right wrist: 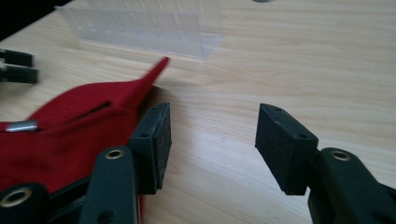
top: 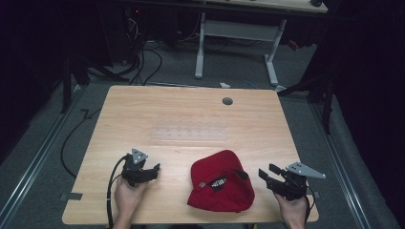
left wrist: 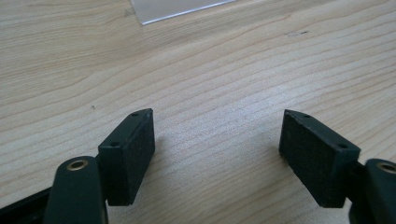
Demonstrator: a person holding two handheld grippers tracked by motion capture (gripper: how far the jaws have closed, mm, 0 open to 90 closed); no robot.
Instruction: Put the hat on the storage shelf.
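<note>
Both grippers, left (top: 154,168) & right (top: 265,172), have jaws apart w/ nothing in them, so grab the red cap (top: 220,187) by its edges, slowly.

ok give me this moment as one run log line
left gripper: open, empty | right gripper: open, empty | red cap: on table between grippers, untouched

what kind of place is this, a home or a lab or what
Probably a lab or recording studio, not a home: a bare wooden table on grey floor, loose cables trailing behind it, dark drapes around, and a second height-adjustable desk beyond.
</note>
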